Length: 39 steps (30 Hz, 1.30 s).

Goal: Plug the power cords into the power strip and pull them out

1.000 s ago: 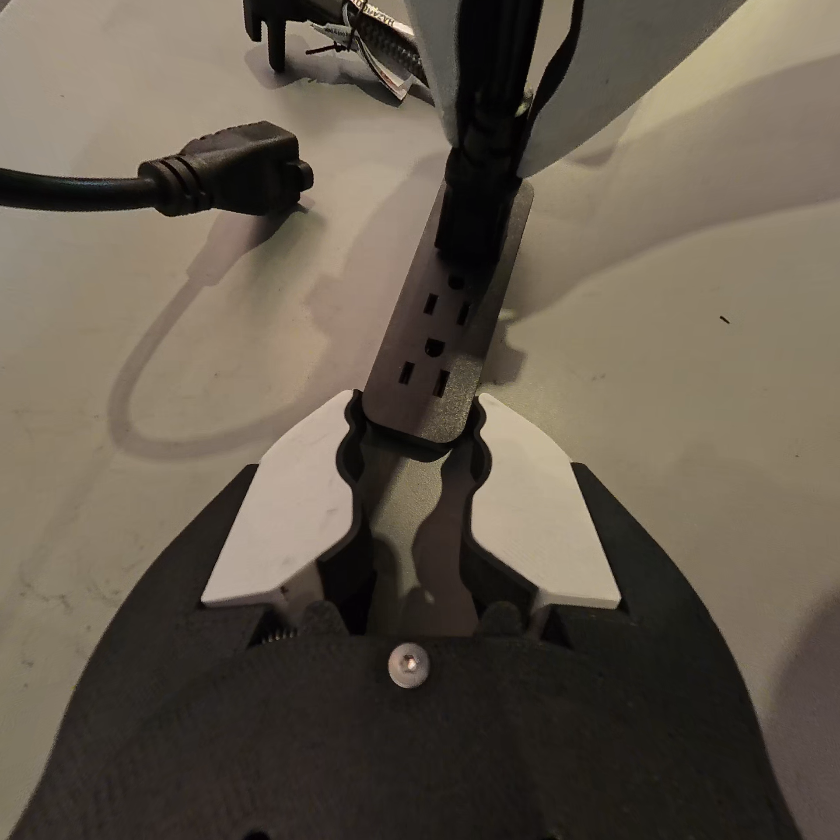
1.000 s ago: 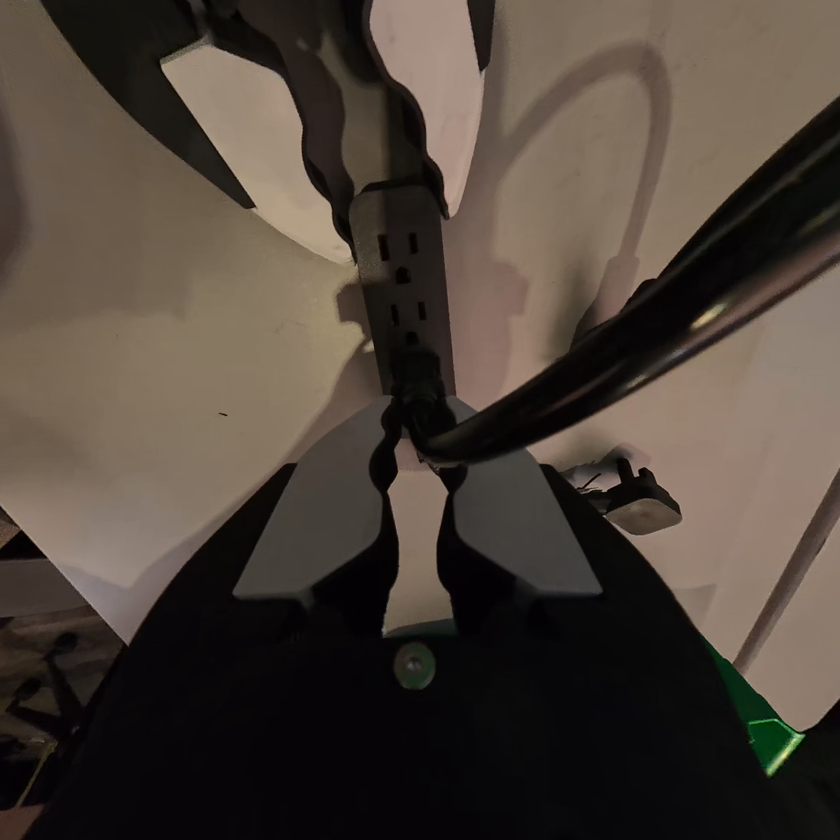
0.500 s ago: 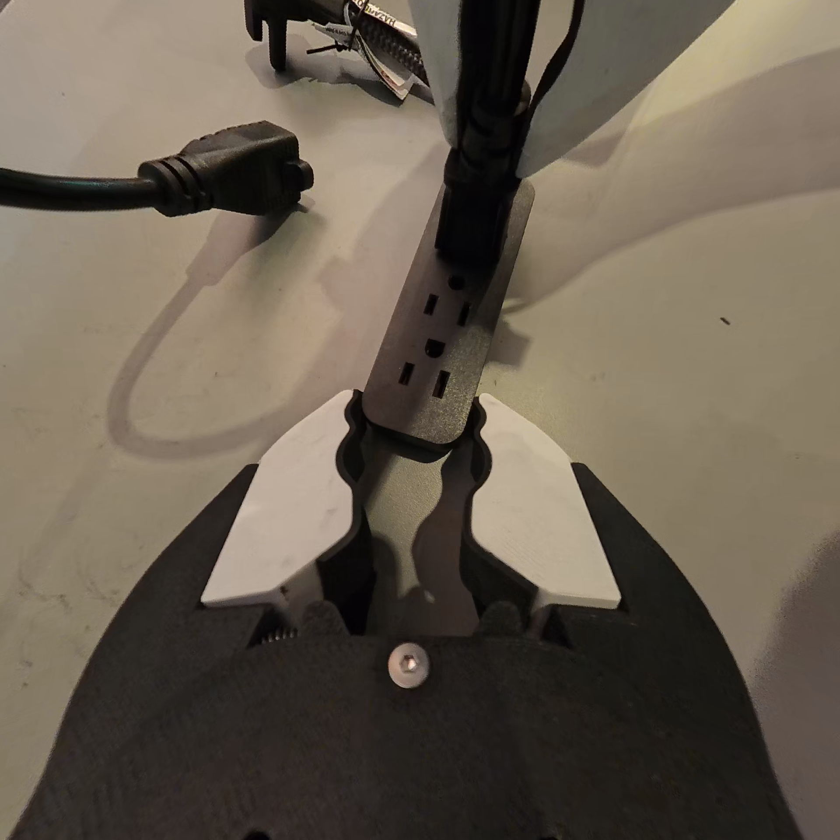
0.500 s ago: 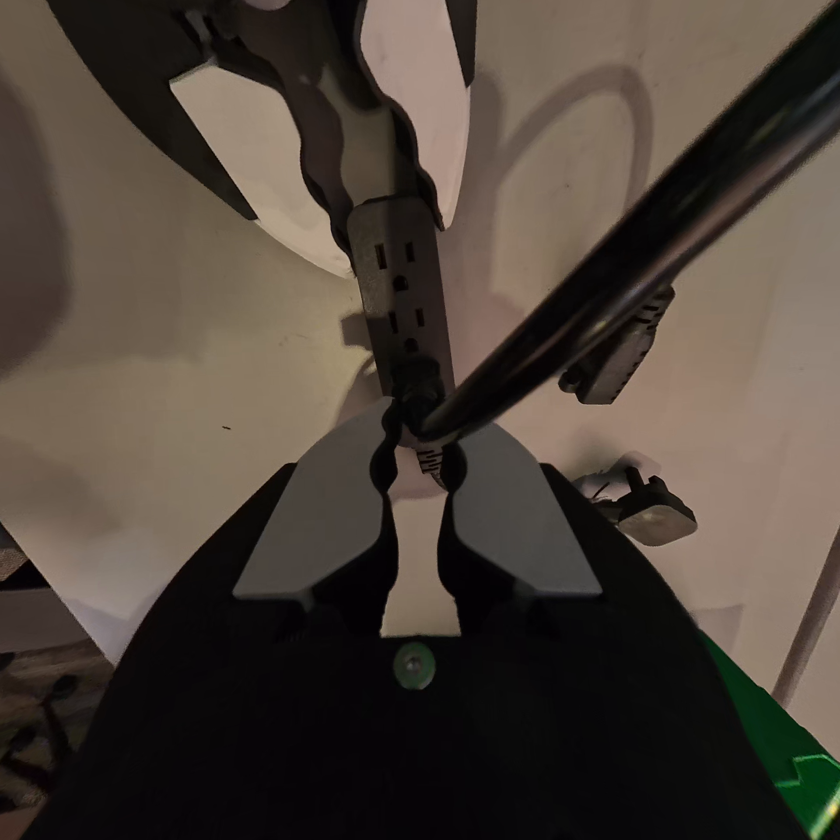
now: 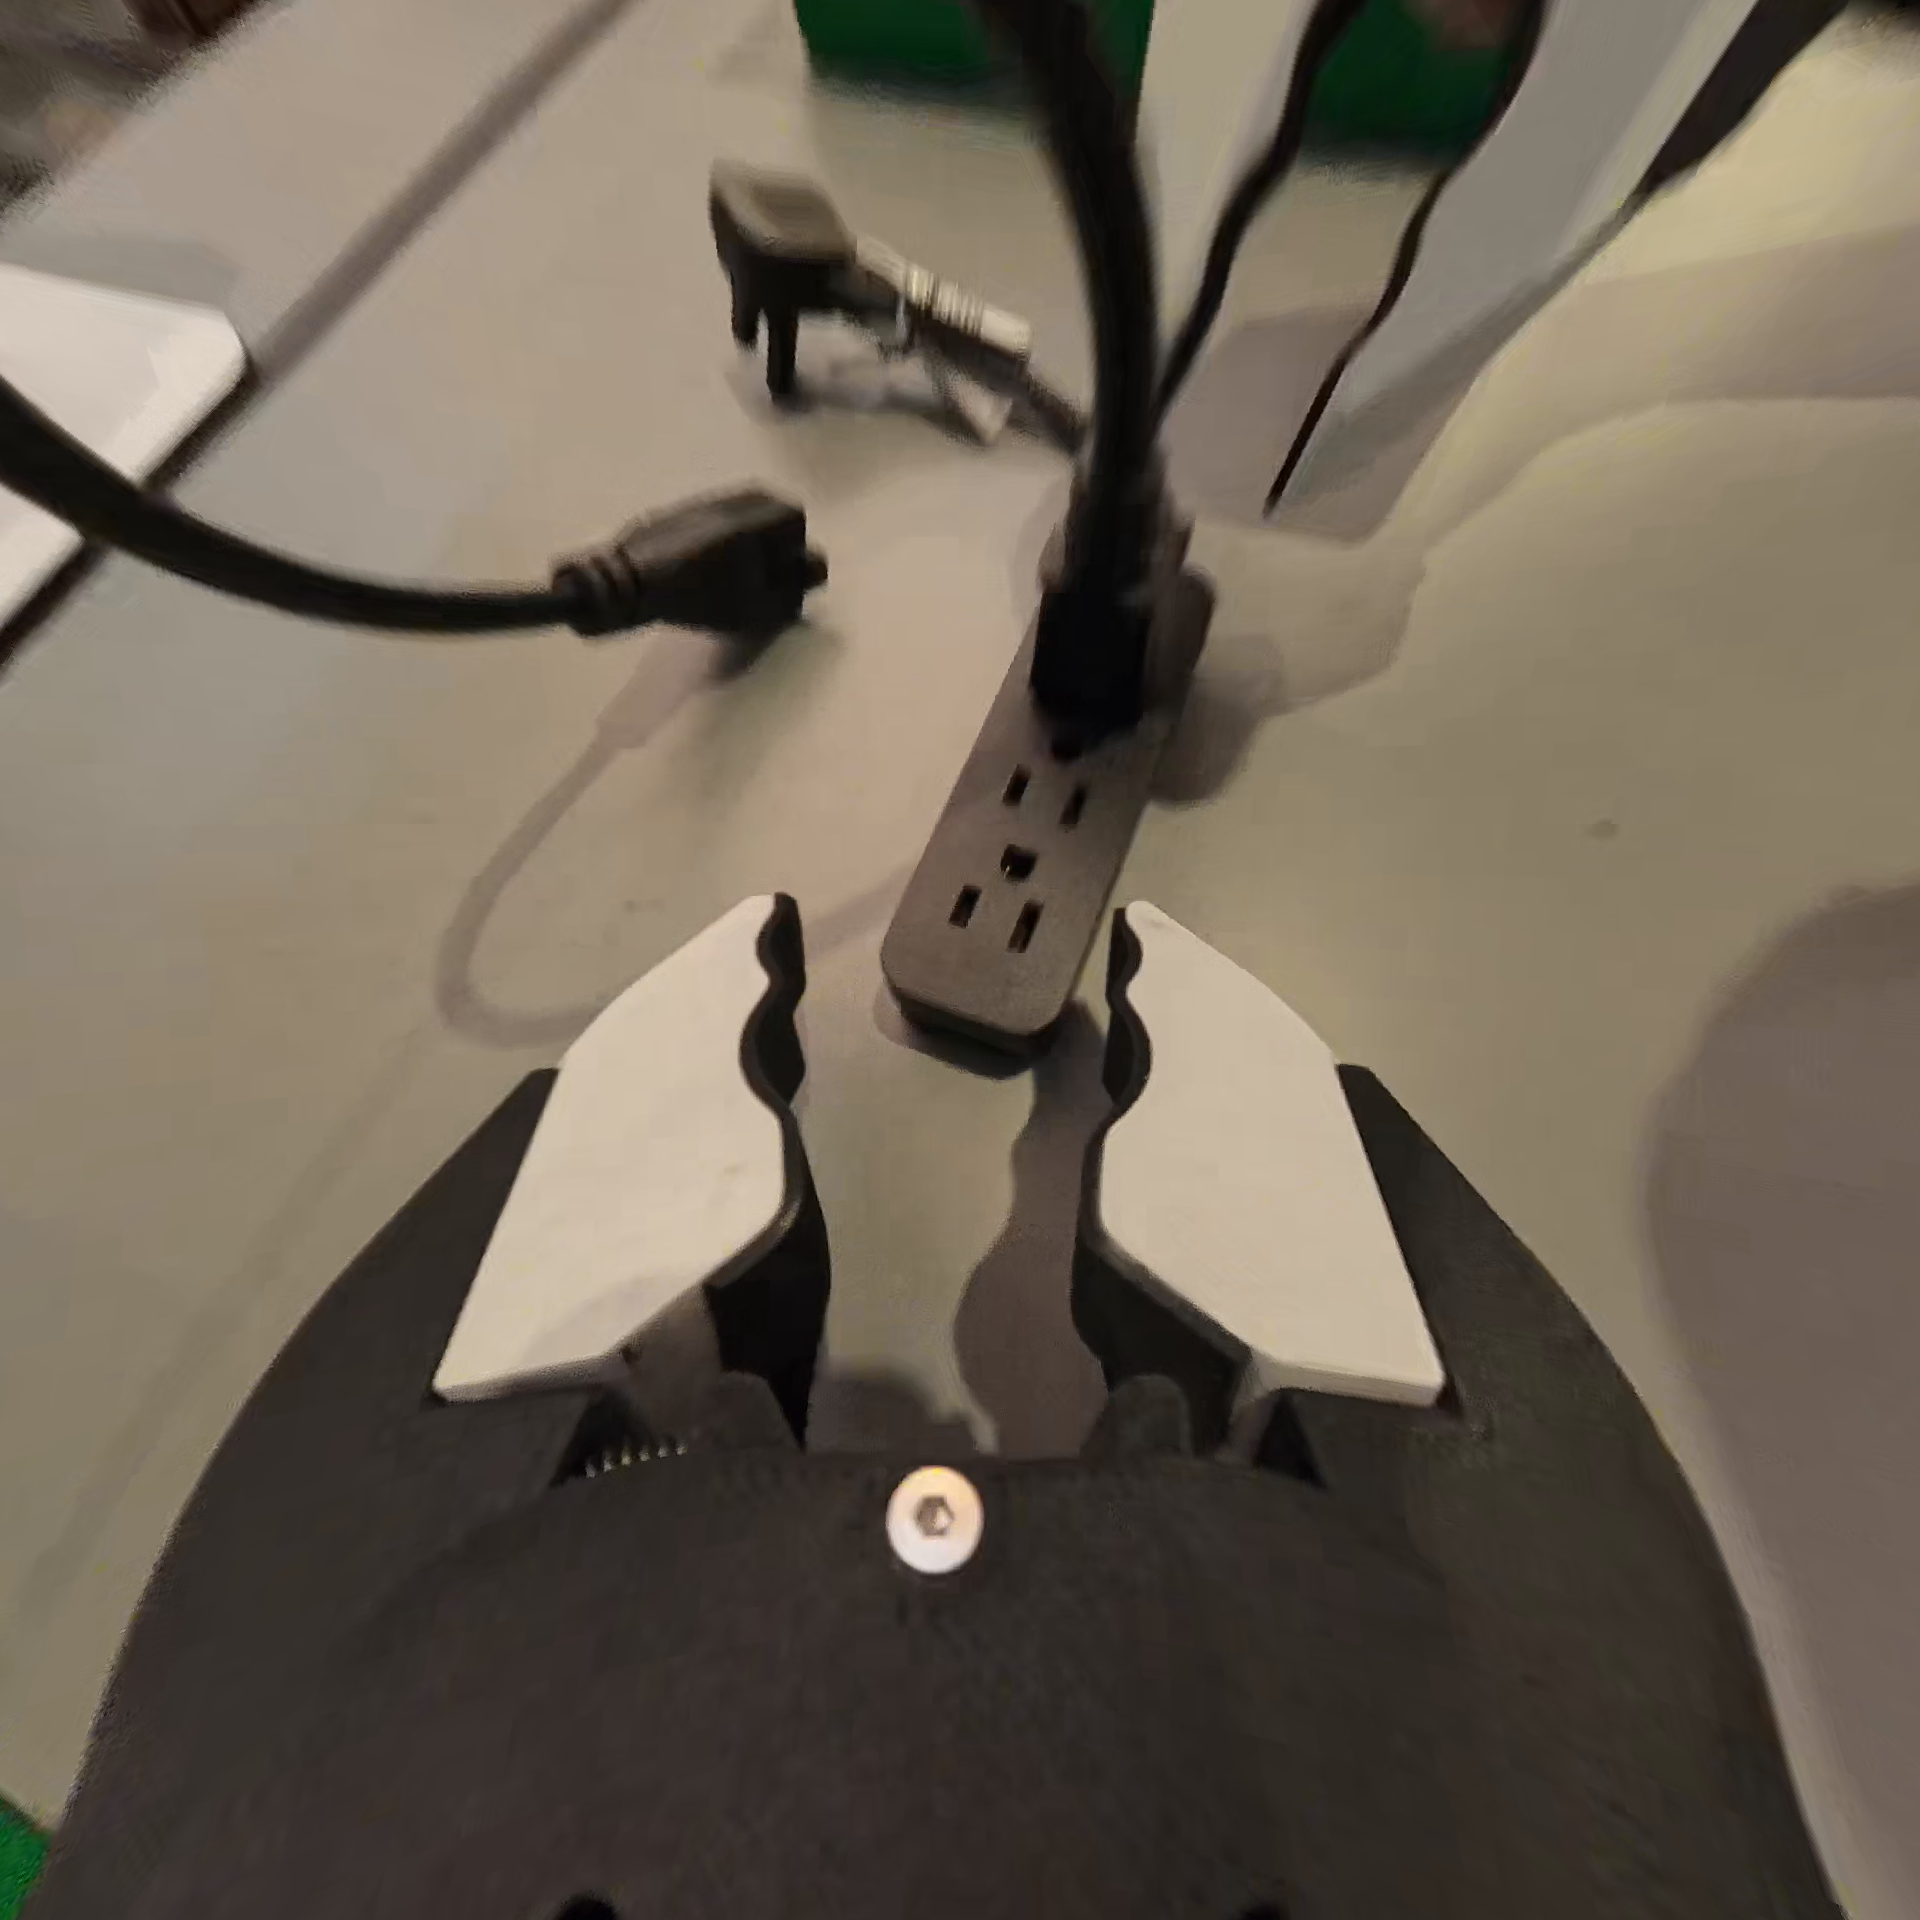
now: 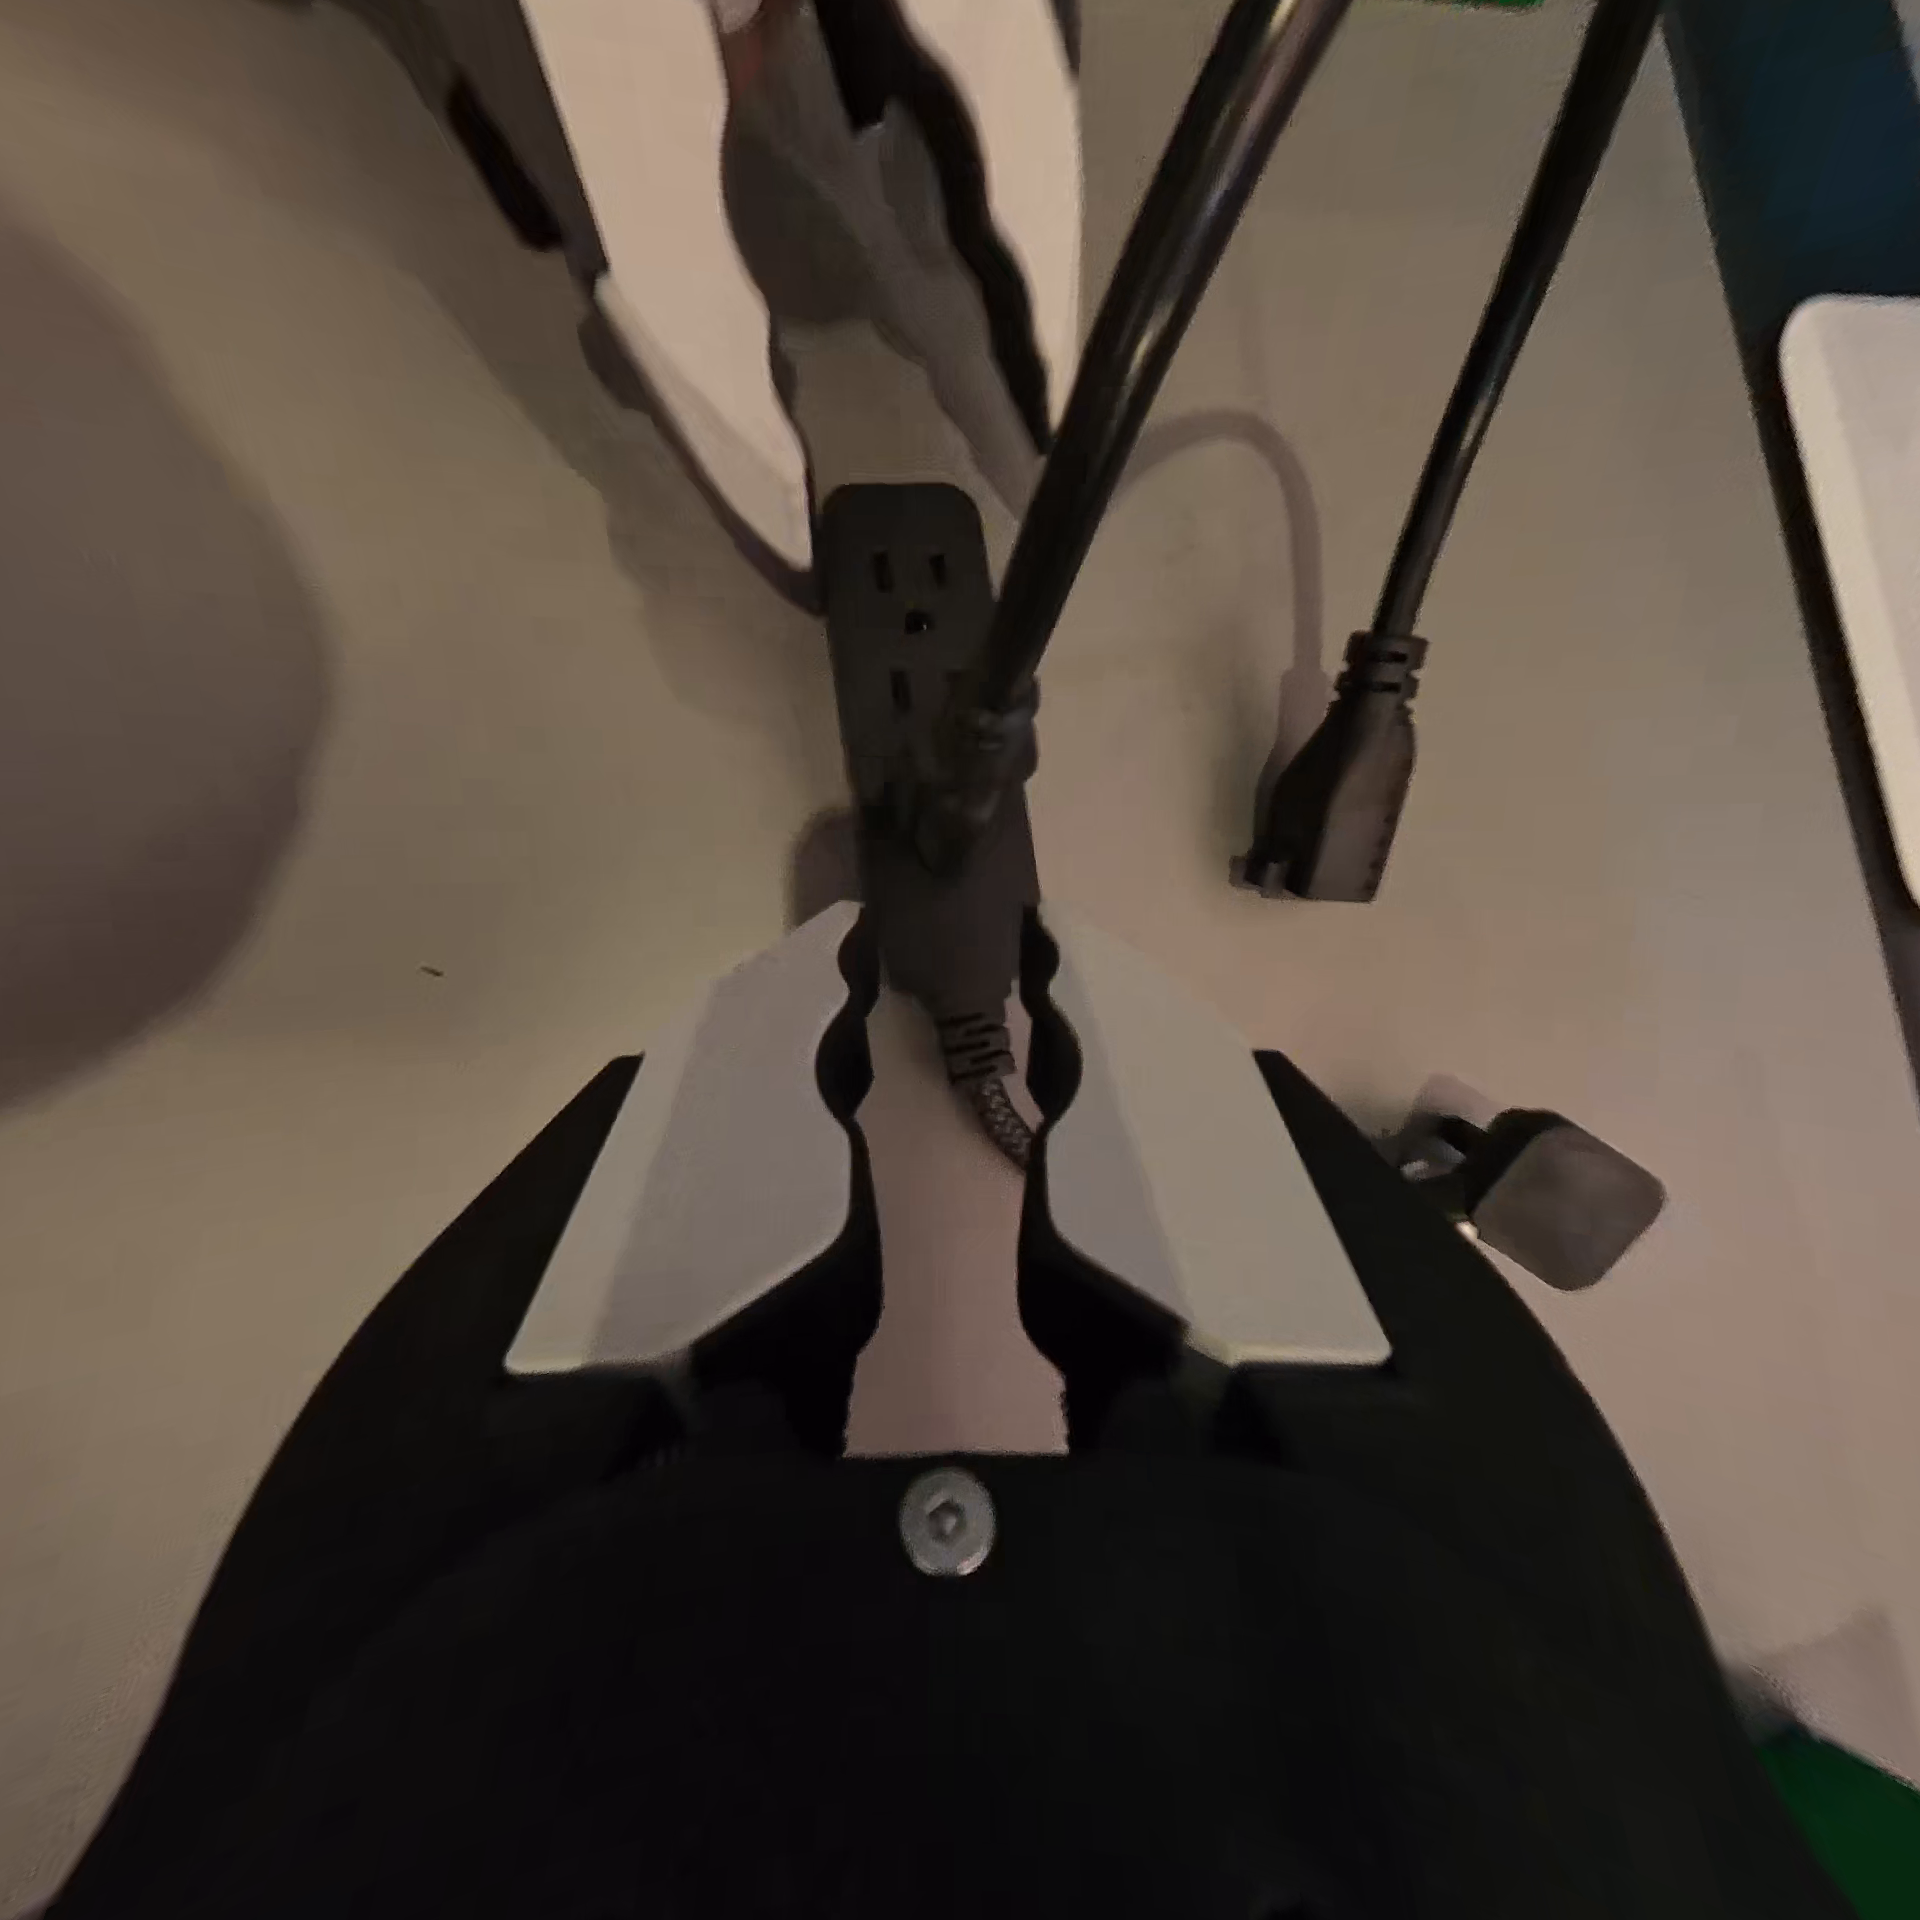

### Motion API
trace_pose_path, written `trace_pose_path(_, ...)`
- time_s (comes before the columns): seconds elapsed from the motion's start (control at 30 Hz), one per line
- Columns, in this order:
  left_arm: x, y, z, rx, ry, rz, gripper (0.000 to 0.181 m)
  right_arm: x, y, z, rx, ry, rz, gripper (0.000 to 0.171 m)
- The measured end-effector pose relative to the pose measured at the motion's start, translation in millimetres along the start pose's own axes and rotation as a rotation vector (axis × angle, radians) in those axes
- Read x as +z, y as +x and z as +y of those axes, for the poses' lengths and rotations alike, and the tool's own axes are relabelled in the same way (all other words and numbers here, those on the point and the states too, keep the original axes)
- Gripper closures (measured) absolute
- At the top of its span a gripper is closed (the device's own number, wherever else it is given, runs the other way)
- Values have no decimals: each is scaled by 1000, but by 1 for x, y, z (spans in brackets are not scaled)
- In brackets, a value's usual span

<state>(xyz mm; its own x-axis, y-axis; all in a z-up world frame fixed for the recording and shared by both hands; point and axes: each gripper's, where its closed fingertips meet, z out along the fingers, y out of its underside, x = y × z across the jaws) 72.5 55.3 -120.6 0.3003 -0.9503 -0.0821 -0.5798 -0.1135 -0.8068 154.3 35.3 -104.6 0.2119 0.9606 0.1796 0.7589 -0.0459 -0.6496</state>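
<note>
A black power strip lies on the pale table, and it also shows in the right wrist view. A black plug sits in its far outlet, with its cord rising upward; the right wrist view shows the plug too. My left gripper is open, with its jaws just short of the strip's near end. My right gripper is open and holds nothing. Its fingertips flank the strip's cord end, where a braided cord leaves. A second black plug lies loose to the left of the strip.
The strip's own flat plug lies at the back, and it shows in the right wrist view. A white flat object sits at the left edge. A green thing stands behind. The loose plug has a cord that arcs overhead. Left tips to right tips: about 10 centimetres. About 9 centimetres separates my right fingertips from the loose plug. My left wrist view looks at it from another angle.
My left gripper opened, let go of the strip and drew back. My right gripper let go of the plug and backed toward the strip's cord end. The plug stays in the outlet.
</note>
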Motion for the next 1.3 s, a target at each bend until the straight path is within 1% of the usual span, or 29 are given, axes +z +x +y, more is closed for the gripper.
trace_pose_path(0.03, -6, 3, -14, -8, 61, 11, 130, 4, -2, 3, 12, 29, -24, 147)
trace_pose_path(0.1, -12, 6, -46, -43, 196, 19, 145, 14, 0, 12, 60, 45, -44, 149)
trace_pose_path(0.13, -9, 7, -57, -60, 242, 25, 149, 19, 0, 16, 65, 46, -57, 152)
trace_pose_path(0.17, -3, 9, -63, -60, 250, 41, 150, 21, 0, 16, 68, 58, -62, 153)
trace_pose_path(0.2, 5, 9, -64, -51, 226, 57, 148, 22, 1, 13, 75, 86, -68, 159)
trace_pose_path(0.23, 12, 12, -64, -41, 207, 85, 143, 24, 1, 13, 81, 92, -75, 169)
trace_pose_path(0.27, 18, 19, -66, -30, 200, 136, 142, 25, 1, 14, 88, 94, -78, 169)
trace_pose_path(0.3, 22, 26, -67, -15, 193, 180, 148, 26, 1, 13, 95, 109, -82, 169)
trace_pose_path(0.33, 27, 29, -66, 9, 175, 194, 159, 27, 1, 12, 100, 123, -86, 169)
trace_pose_path(0.37, 32, 27, -63, 40, 148, 175, 168, 27, 1, 11, 105, 129, -91, 169)
trace_pose_path(0.47, 34, 27, -63, 65, 109, 221, 168, 27, 1, 12, 110, 118, -98, 168)
trace_pose_path(0.57, 36, 28, -62, 92, 72, 216, 168, 29, 0, 11, 146, 115, -113, 168)
trace_pose_path(0.63, 37, 28, -59, 120, 8, 217, 167, 29, -1, 11, 176, 109, -136, 168)
trace_pose_path(0.73, 38, 28, -57, 170, -95, 227, 166, 29, -1, 11, 163, 125, -145, 168)
trace_pose_path(0.83, 39, 29, -56, 146, -162, 252, 165, 29, -1, 10, 168, 142, -153, 168)
trace_pose_path(0.93, 42, 30, -55, 196, -220, 244, 166, 28, -2, 10, 120, 163, -142, 168)
trace_pose_path(1.03, 43, 30, -54, 210, -246, 261, 166, 24, 7, 16, 96, 153, -78, 169)
trace_pose_path(1.07, 43, 31, -54, 196, -242, 267, 166, 23, 7, 17, 97, 159, -79, 169)
trace_pose_path(1.13, 43, 31, -54, 187, -221, 271, 166, 22, -2, 8, 115, 214, -140, 169)
trace_pose_path(1.17, 42, 32, -54, 197, -218, 275, 166, 26, -5, 7, 113, 207, -156, 170)
trace_pose_path(1.2, 40, 31, -53, 208, -232, 276, 166, 29, -7, 9, 100, 183, -154, 164)
trace_pose_path(1.23, 38, 31, -51, 209, -252, 273, 166, 29, -4, 8, 88, 183, -133, 168)
trace_pose_path(1.3, 34, 29, -50, 209, -265, 272, 166, 28, 0, 12, 71, 157, -92, 168)
